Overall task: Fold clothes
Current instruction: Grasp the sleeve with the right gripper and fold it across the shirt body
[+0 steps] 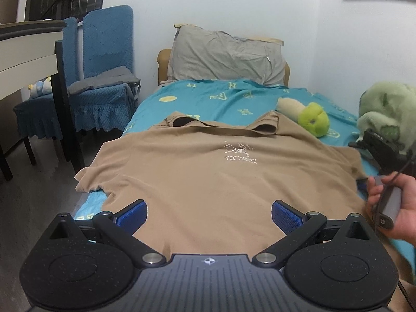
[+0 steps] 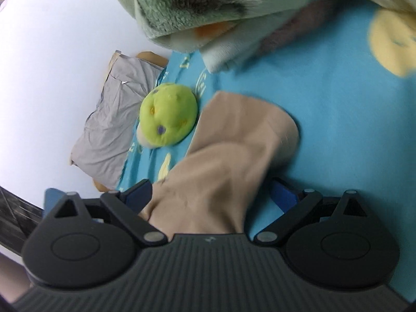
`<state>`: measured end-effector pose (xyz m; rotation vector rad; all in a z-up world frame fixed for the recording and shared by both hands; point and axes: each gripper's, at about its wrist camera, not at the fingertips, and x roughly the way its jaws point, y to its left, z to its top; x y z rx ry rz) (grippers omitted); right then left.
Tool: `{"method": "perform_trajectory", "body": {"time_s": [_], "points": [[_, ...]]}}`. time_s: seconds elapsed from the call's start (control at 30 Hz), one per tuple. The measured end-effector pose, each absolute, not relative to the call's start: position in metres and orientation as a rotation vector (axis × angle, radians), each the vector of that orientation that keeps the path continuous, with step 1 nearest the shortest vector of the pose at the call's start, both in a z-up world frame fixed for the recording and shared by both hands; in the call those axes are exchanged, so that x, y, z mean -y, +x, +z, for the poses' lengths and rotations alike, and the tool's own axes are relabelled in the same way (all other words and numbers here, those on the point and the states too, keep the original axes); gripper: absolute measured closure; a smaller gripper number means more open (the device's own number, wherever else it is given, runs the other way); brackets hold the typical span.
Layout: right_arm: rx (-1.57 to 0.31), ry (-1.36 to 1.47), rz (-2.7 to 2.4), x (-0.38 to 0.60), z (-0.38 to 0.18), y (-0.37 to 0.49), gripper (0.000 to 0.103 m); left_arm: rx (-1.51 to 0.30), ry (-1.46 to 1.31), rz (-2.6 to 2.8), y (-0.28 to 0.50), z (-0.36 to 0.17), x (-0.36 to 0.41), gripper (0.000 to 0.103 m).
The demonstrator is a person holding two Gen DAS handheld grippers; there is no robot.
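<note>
The left wrist view takes in the whole scene: a tan T-shirt (image 1: 208, 176) lies spread flat on the bed (image 1: 234, 96), collar toward the grey pillow (image 1: 226, 54) at the head, a pale logo on its chest. The left gripper (image 1: 209, 214) hovers over the shirt's near hem, released, its blue pads (image 1: 134, 214) set wide apart with nothing between them. At the right edge of this view a hand (image 1: 390, 208) holds the other tool's handle beside the shirt's sleeve. Two blue-covered chairs (image 1: 104, 78) stand to the left of the bed, one with grey cloth on its seat.

Only the right wrist view shows the sleeve (image 2: 234, 156) up close, somewhat blurred. The right gripper (image 2: 210, 195) has its jaws spread wide, and the sleeve's fabric runs between them without being pinched. A green plush toy (image 2: 167, 114) lies just beside the sleeve on the blue sheet, and a fuzzy green blanket (image 2: 208, 7) fills the top of that view.
</note>
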<state>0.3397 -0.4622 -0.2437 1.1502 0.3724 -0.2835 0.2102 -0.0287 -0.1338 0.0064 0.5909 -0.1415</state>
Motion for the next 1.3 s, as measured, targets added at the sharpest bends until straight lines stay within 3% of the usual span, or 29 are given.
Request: {"method": "perform_trajectory", "body": {"time_s": [0.13,0.23,0.33,0.37,0.4,0.47,0.73,0.97,1.13,1.3], "points": [[-0.372,1.038,-0.280,0.467,-0.245,0.369,0.007,-0.598,0.008,-0.125,0.223,-0.145,0.029,0.000],[-0.377,1.008,-0.262,0.471,-0.244,0.392,0.016,-0.627,-0.002,-0.097,0.234,-0.154,0.025,0.000],[-0.402,0.970,-0.262,0.476,-0.248,0.408,0.034,-0.638,0.001,-0.081,0.238,-0.158,0.023,0.000],[-0.411,0.957,-0.263,0.478,-0.250,0.413,0.049,-0.636,0.004,-0.077,0.238,-0.159,0.023,0.000],[-0.408,0.964,-0.264,0.479,-0.249,0.417,0.071,-0.635,0.007,-0.072,0.239,-0.159,0.023,0.000],[-0.405,0.906,-0.266,0.476,-0.240,0.418,0.087,-0.630,0.013,-0.068,0.239,-0.159,0.023,0.000],[-0.312,0.564,-0.342,0.427,-0.158,0.402,0.090,-0.595,0.006,-0.039,0.234,-0.146,0.018,0.000],[-0.221,0.153,-0.321,0.317,-0.089,0.401,0.090,-0.570,-0.102,0.019,0.232,-0.129,-0.010,0.000],[-0.295,-0.119,-0.177,0.221,-0.111,0.419,0.090,-0.579,-0.164,0.068,0.236,-0.125,-0.034,0.000],[-0.408,-0.197,-0.062,0.168,-0.161,0.429,0.089,-0.602,-0.176,0.076,0.239,-0.130,-0.048,0.000]]}}
